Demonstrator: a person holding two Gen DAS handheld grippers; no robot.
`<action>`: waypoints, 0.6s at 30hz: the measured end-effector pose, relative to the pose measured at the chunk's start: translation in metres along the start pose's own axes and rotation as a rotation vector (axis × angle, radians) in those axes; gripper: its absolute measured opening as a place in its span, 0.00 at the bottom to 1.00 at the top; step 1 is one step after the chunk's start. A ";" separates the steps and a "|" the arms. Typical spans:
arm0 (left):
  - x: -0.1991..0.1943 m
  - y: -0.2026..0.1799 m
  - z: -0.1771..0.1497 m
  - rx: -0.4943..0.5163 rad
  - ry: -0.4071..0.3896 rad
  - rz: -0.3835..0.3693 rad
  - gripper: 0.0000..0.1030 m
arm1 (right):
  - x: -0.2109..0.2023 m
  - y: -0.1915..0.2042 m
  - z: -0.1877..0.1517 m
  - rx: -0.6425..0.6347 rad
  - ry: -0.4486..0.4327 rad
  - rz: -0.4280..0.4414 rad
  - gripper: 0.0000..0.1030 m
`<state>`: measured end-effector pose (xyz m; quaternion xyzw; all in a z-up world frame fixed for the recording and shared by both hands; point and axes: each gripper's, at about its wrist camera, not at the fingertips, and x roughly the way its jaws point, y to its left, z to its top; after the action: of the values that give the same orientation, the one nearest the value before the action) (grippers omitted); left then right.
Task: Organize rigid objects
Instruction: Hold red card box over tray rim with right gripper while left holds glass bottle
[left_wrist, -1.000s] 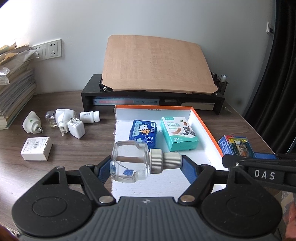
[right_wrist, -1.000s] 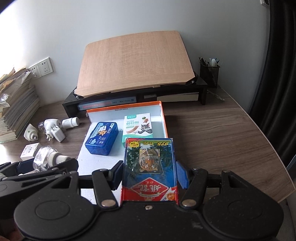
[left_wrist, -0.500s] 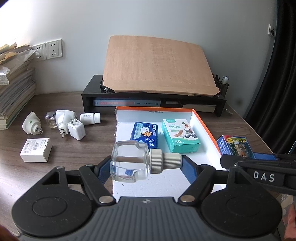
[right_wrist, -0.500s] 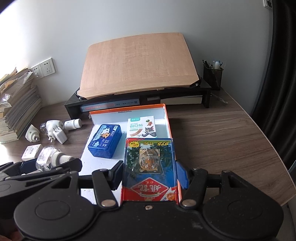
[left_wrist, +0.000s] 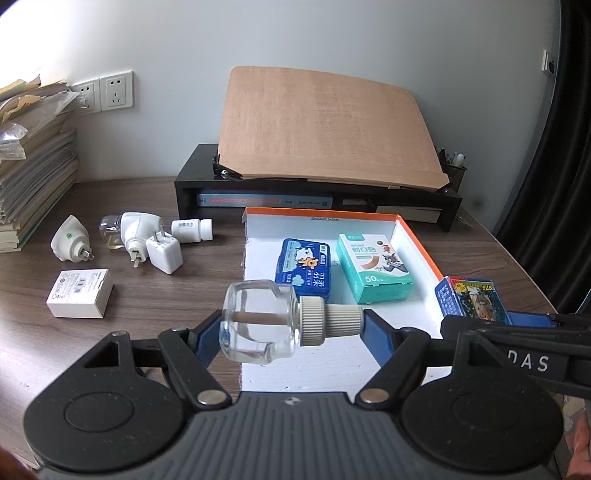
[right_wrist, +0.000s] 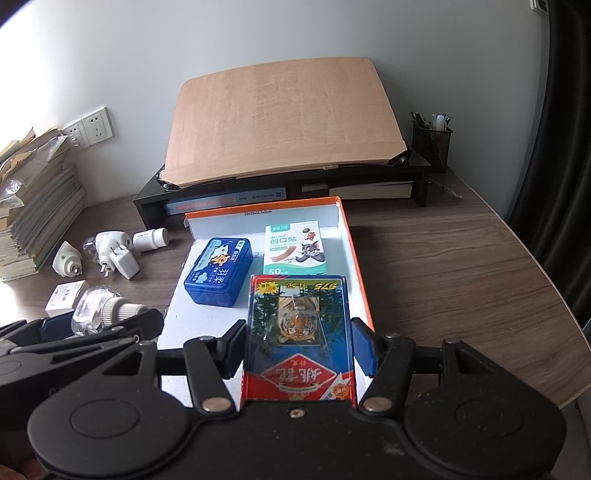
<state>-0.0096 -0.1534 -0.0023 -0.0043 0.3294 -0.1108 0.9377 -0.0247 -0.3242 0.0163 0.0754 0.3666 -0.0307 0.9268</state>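
The left gripper (left_wrist: 291, 326) is clamped end to end on a clear bottle (left_wrist: 266, 325), held above the tray (left_wrist: 417, 236) at its 7 o'clock corner. The right gripper (right_wrist: 299, 347) pinches a card pack (right_wrist: 299, 332) near 5 o'clock. Both look mid-carry; next, each likely needs lowering onto bare tray floor before opening.

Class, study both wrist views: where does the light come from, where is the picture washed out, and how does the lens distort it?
Left wrist view: daylight enters from the upper left, the corner above the paper stack is washed out, and the clear bottle glints. Right wrist view: same bright corner, glare on the card pack. Both: fisheye bends the wooden board; far things stay sharp.
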 end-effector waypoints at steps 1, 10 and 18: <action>0.000 0.001 0.000 -0.001 0.000 0.001 0.77 | 0.000 0.001 0.000 -0.002 0.000 0.000 0.69; -0.001 0.006 -0.002 -0.019 0.003 0.005 0.77 | 0.002 0.004 -0.002 -0.015 0.009 0.006 0.69; 0.001 0.007 -0.003 -0.032 0.006 0.008 0.77 | 0.003 0.005 -0.002 -0.018 0.014 0.006 0.69</action>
<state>-0.0094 -0.1468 -0.0063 -0.0176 0.3340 -0.1019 0.9369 -0.0232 -0.3193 0.0132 0.0684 0.3731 -0.0241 0.9250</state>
